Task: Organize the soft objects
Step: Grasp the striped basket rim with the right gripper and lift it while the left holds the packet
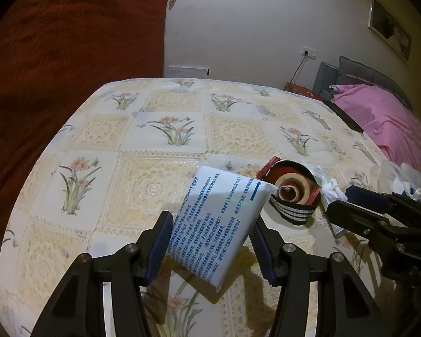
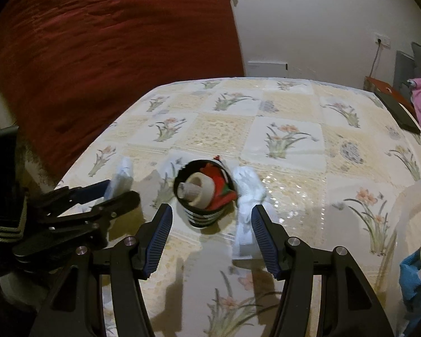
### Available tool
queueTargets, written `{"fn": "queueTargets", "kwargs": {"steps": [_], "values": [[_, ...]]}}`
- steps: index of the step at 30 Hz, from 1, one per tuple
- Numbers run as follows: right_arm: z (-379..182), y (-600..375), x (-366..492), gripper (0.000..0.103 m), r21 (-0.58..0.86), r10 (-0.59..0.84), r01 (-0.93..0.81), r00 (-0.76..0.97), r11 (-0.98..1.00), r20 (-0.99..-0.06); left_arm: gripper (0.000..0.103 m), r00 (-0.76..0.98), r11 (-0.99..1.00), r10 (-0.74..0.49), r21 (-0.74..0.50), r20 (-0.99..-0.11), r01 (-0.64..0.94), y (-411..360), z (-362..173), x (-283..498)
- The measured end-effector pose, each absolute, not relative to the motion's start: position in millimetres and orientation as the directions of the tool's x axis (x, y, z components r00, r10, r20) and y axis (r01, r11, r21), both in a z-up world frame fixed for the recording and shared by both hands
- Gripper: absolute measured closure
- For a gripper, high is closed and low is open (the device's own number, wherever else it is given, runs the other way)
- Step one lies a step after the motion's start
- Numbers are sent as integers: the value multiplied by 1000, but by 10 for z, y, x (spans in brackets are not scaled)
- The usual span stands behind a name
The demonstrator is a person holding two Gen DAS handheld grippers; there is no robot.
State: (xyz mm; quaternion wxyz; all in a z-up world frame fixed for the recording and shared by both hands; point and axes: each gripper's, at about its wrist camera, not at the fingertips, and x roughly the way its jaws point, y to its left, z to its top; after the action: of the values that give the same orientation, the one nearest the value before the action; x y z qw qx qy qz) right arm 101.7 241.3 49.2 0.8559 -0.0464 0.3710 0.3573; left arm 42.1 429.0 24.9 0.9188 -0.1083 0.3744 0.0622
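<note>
My left gripper point(image 1: 212, 238) is shut on a white soft packet point(image 1: 221, 213) with blue print, held tilted above the flowered tablecloth point(image 1: 143, 140). The right wrist view shows this left gripper point(image 2: 120, 193) at the left, the packet point(image 2: 122, 175) sticking out past its tips. A black white-striped holder point(image 2: 203, 196) with a cream roll point(image 2: 195, 189) and red items in it stands just ahead of my open right gripper point(image 2: 210, 219). A crumpled white wrapped bundle point(image 2: 247, 193) lies beside the holder, along the inner side of the right finger. The holder point(image 1: 292, 196) sits between both grippers, my right gripper point(image 1: 338, 199) beside it.
A clear plastic bag point(image 2: 415, 224) with white and blue things sits at the table's right edge. A flat black object point(image 1: 343, 115) lies at the far right edge, next to a pink pillow point(image 1: 384, 120). A red curtain point(image 1: 70, 70) hangs beyond the left side.
</note>
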Motion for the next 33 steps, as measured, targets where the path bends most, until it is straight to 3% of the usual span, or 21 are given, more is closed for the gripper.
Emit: {"fn": "queueTargets", "kwargs": {"steps": [4,11,18,21,33], "values": [[502,2469,1009,44,185,588,-659,463,729,-663,45,715,967,35,-156,-698,-199,4292,246,410],[514,2557,1008,68,197,612,-682,443,704,-654,45,718,969,36,-152,-695,-196,4292,243,407],[568,2670,905,68,163,623,-716,443,678,-645,45,723,967,36,-159,-690,-201,4307,239,397],[551,2760,894,75,150,624,-735,428,661,-654,45,725,966,37,-162,-688,-202,4303,240,382],[406,2823,1105,80,118,560,-692,459,712,-690,45,732,961,23,-187,-680,-205,4339,231,349]]}}
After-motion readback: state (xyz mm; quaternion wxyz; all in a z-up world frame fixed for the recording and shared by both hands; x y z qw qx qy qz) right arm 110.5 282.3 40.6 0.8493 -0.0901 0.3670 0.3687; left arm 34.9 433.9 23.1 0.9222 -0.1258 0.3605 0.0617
